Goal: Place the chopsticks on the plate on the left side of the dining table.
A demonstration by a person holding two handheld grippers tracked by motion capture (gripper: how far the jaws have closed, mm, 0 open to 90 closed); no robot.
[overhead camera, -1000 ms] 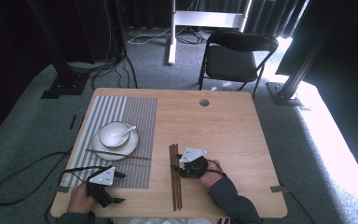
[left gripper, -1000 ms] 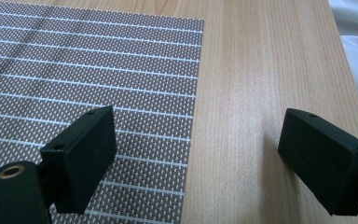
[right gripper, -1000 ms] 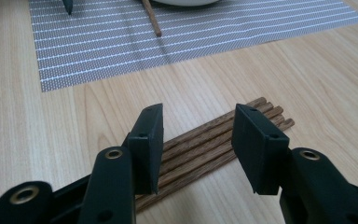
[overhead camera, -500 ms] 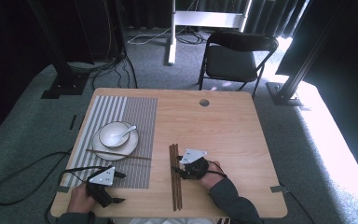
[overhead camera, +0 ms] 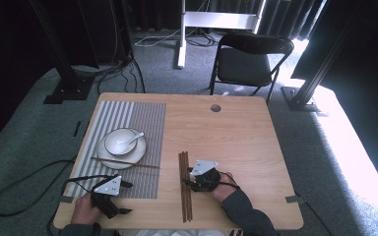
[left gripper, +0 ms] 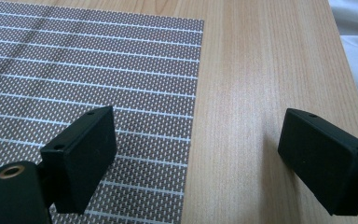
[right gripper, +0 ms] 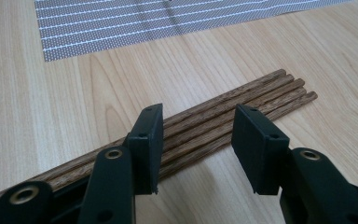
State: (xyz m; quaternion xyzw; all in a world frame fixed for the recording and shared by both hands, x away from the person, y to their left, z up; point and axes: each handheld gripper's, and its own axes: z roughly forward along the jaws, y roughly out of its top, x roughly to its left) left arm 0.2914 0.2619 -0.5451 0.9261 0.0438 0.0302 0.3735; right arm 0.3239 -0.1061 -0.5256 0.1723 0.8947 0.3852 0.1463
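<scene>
Several dark wooden chopsticks (overhead camera: 183,164) (right gripper: 261,93) lie side by side on the bare wood, just right of the striped placemat (overhead camera: 142,123) (right gripper: 144,23). My right gripper (overhead camera: 191,181) (right gripper: 198,116) hovers low over the bundle, open, one jaw on each side of it and neither pad pressing on the sticks. My left gripper (overhead camera: 120,204) (left gripper: 196,135) rests near the table's front left corner, open and empty, over the placemat's (left gripper: 98,70) near right edge.
On the placemat stands a white plate (overhead camera: 123,158) bearing a white bowl (overhead camera: 118,142) with a spoon (overhead camera: 137,138). One single chopstick (overhead camera: 147,165) lies across the plate's near rim. A round hole (overhead camera: 215,107) is in the table's far edge; a black chair (overhead camera: 248,59) stands beyond.
</scene>
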